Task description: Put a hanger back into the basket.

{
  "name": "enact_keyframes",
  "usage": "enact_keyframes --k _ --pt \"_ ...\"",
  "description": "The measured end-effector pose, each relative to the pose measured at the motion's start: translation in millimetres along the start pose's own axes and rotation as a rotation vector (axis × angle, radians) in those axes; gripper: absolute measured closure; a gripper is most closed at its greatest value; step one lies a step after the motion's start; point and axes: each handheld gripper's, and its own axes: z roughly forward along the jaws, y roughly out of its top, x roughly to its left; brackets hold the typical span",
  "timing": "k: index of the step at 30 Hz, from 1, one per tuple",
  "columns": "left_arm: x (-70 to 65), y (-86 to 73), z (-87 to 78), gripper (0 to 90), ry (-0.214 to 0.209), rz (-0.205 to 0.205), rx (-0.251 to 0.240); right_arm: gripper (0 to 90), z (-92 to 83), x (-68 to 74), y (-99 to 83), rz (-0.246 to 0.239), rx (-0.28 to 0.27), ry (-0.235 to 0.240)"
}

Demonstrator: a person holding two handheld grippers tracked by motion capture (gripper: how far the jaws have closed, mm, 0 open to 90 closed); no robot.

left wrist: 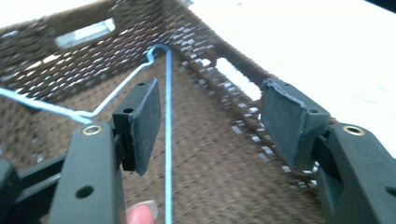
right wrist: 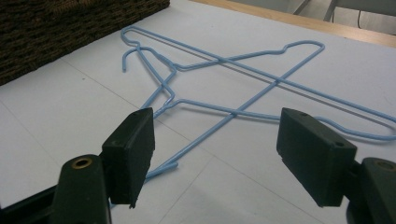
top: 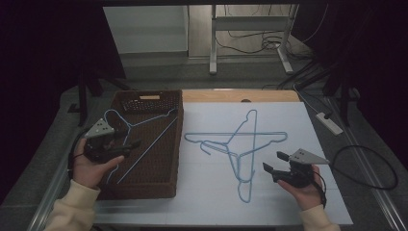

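A brown woven basket (top: 149,102) stands at the table's left with one blue wire hanger (top: 154,143) lying inside. My left gripper (top: 131,147) hovers open over the basket's left side. In the left gripper view its jaws (left wrist: 215,116) stand wide apart, and the hanger's straight bar (left wrist: 168,140) runs just beside the left pad (left wrist: 144,121), not clamped. Two more blue hangers (top: 235,133) (top: 253,144) lie crossed on the white sheet. My right gripper (top: 272,160) is open to their right, pointing at them. In the right gripper view nothing is between the pads (right wrist: 215,154); the crossed hangers (right wrist: 224,58) lie beyond.
The white sheet (top: 298,125) covers the table right of the basket, with a wooden edge (top: 240,95) at the back. A power strip (top: 329,122) and a looped cable (top: 370,168) lie off the right side. A metal frame (top: 250,29) stands behind the table.
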Motion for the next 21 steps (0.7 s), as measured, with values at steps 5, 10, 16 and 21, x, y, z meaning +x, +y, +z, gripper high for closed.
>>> enact_keyframes --k 5,10,16,21 --pt "-25.0 -0.7 -7.2 37.9 -0.053 0.016 -0.059 29.0 -3.1 -0.8 1.6 -0.003 -0.005 -0.002" --pt "-44.0 -3.3 -2.0 39.4 -0.100 0.025 -0.075 29.1 -5.5 -1.7 2.5 0.004 -0.013 -0.002" --pt "-59.7 -4.5 11.6 38.5 -0.151 0.032 -0.064 29.1 -5.9 -1.7 3.0 0.003 -0.015 0.002" --pt "-66.8 -5.3 18.7 38.6 -0.202 0.003 -0.078 29.1 -6.7 -2.4 3.2 0.005 -0.019 0.005"
